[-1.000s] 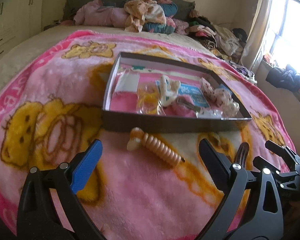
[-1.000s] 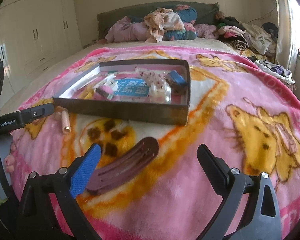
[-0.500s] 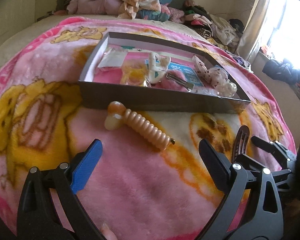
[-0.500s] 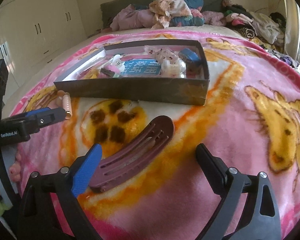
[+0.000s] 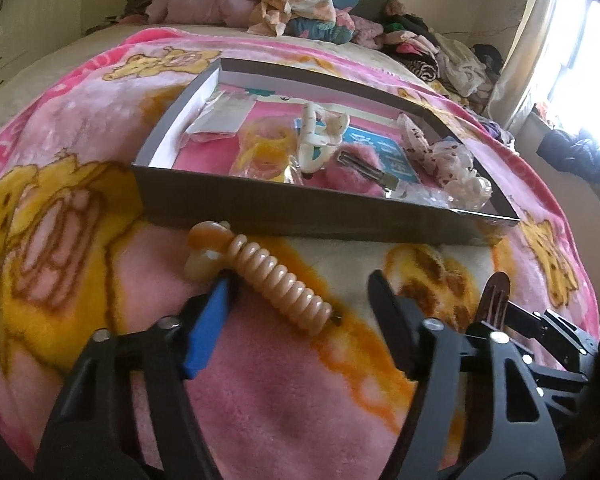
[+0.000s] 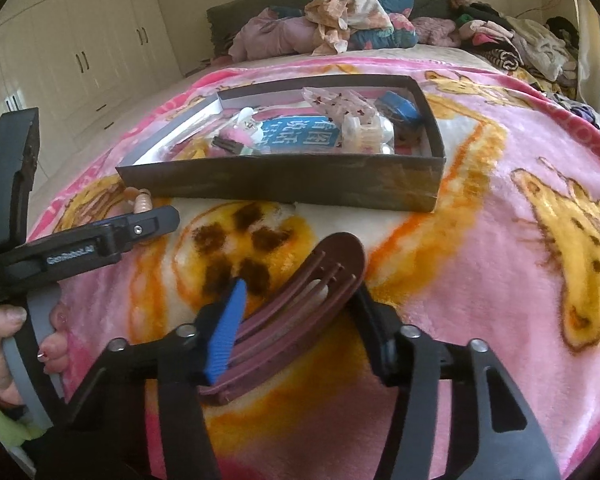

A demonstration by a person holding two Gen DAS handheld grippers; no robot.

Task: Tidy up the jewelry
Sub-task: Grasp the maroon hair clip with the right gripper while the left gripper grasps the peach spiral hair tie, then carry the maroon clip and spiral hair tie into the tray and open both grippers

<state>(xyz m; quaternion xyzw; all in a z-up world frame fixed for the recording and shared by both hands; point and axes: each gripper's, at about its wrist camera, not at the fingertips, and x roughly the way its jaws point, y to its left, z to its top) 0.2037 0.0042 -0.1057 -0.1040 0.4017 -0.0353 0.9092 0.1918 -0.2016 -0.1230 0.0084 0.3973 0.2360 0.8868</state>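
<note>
A peach ribbed hair clip lies on the pink blanket in front of a dark shallow box. My left gripper is open, its fingers on either side of the clip; the blue pad is close to its left side. A maroon hair clip lies on the blanket in the right wrist view. My right gripper has closed in around it, both fingers touching or nearly touching its sides. The box holds several hair accessories.
Piles of clothes lie at the head of the bed. White wardrobes stand at the left. A bright window is at the right. The left gripper's body and a hand show in the right wrist view.
Both grippers moved forward and down over their clips and narrowed. The right fingers have come in against the maroon clip; the left fingers now straddle the peach clip.
</note>
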